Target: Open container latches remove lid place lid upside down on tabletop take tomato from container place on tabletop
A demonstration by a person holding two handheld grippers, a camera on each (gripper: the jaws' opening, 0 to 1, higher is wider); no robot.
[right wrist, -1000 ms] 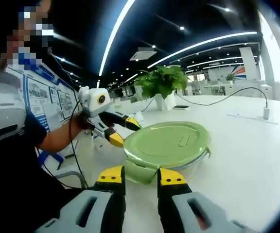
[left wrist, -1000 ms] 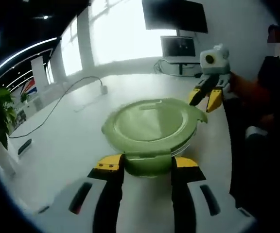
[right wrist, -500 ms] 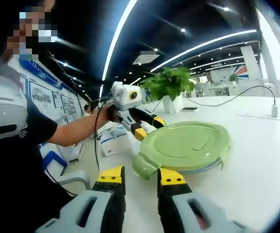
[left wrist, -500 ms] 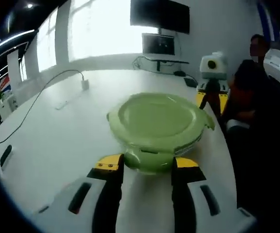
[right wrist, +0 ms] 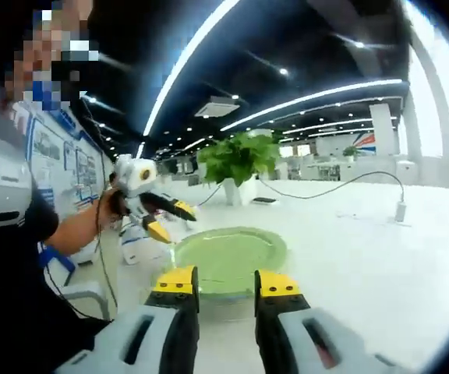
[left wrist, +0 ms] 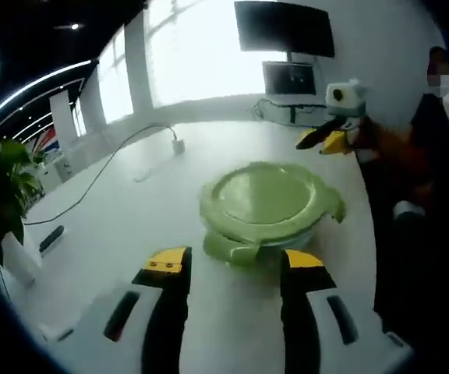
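The round, pale green plastic container (left wrist: 267, 214) sits on the smooth white tabletop (left wrist: 115, 226), its green lid (left wrist: 270, 196) on top, with one latch tab (left wrist: 228, 248) near the left gripper (left wrist: 232, 265) and another jutting at the far side (left wrist: 335, 212). No tomato is visible; presumably it is inside.

The left gripper's yellow-tipped black jaws stand wide and empty, just short of the near tab. The right gripper (right wrist: 226, 282) holds narrower, parted jaws, also empty, in front of the lid's edge (right wrist: 224, 257).

The main risk I judge is sliding: the glossy table gives little grip, so prying one latch without steadying the bowl could push it towards the table edge. The tabs look thin and springy, and a shallow bite may slip off. Whether any latch is already released is hard to tell through the fisheye blur.
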